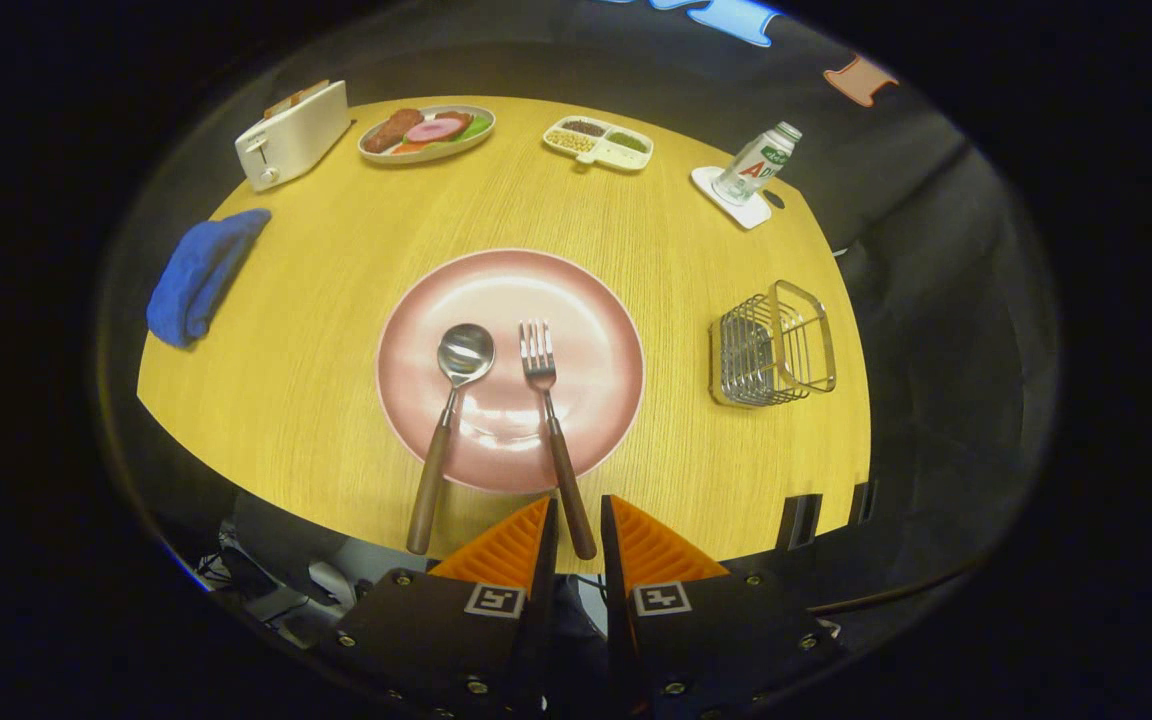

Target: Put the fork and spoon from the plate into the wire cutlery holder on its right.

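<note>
Gripper (579, 520) low over the near table edge, orange ribbed fingers (506, 545) set a narrow gap apart. Fork handle end shows in that gap; whether the pads actually press it, cannot tell.

Left to right across the table (316, 330) (light wood, rounded edge):

Blue cloth (198, 275), bunched, near the left edge. Well apart from the plate.

Toaster (291, 135), white, at the far left, something in its slot.

Oval dish (426, 132) just right of the toaster, holding play-type food: brown, pink, green and orange pieces.

Plate (596, 310), pink, round, centre of table, just ahead of the fingers. Spoon (451, 420) lies on its left half, bowl up toward the middle, brown handle running back over the near rim and past the table edge. Fork (548, 410) lies beside it to the right, tines pointing away, brown handle coming back over the rim to the fingers. Spoon and fork near each other, not touching.

Divided tray (598, 142), white, far side beyond the plate, compartments with dark, yellow and green bits.

Bottle (758, 162), white with a cap, tilted look (fisheye may exaggerate it), standing on a white coaster (731, 200) at the far right.

Holder (774, 345), wire, right of the plate and apart from it, near the right table edge. Nothing seen inside it; both utensils on the plate.
</note>
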